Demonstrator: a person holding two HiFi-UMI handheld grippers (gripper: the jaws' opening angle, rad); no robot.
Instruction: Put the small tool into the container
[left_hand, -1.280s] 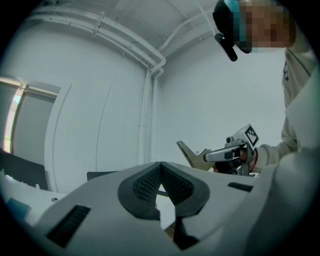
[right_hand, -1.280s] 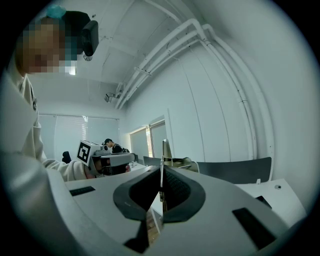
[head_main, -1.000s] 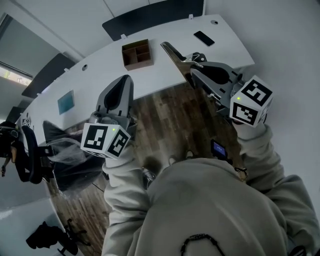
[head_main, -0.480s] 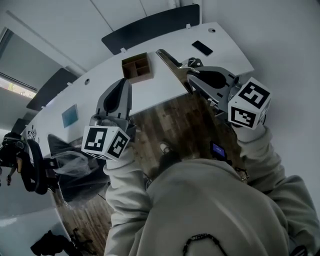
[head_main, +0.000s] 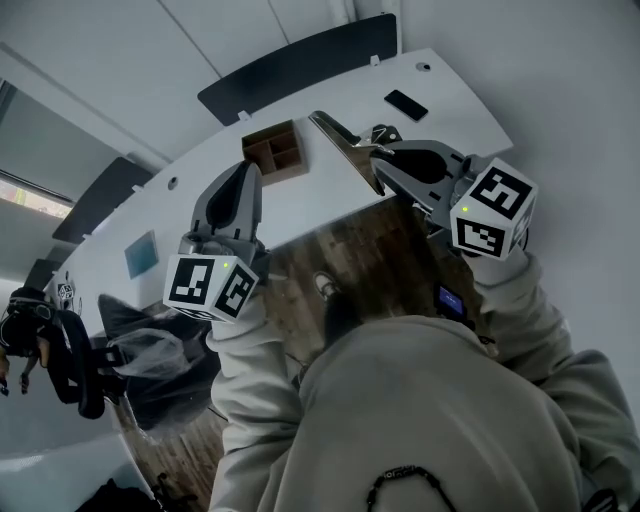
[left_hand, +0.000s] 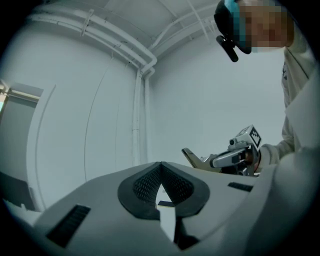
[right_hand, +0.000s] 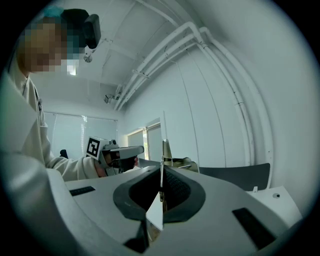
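The small tool (head_main: 343, 143) is a flat metal blade with a handle, and my right gripper (head_main: 384, 160) is shut on it. The blade pokes out over the white table (head_main: 330, 190), just right of the brown wooden container (head_main: 273, 150), a divided box. In the right gripper view the tool (right_hand: 163, 152) shows edge-on, standing up between the right gripper's (right_hand: 161, 186) pads. My left gripper (head_main: 246, 175) hovers at the table's near edge, below and left of the container, shut with nothing in it. Its pads (left_hand: 150, 181) meet in the left gripper view, where the tool (left_hand: 192, 158) shows at the right.
A black phone (head_main: 407, 104) lies on the table's far right. A blue card (head_main: 140, 253) lies at its left end. Dark chairs (head_main: 300, 62) stand behind the table. An office chair (head_main: 140, 350) stands at the left on the wooden floor (head_main: 385, 250).
Both grippers have moved forward to the table. The tool's blade now reaches over the tabletop beside the container, and the left gripper's tip is at the table edge.
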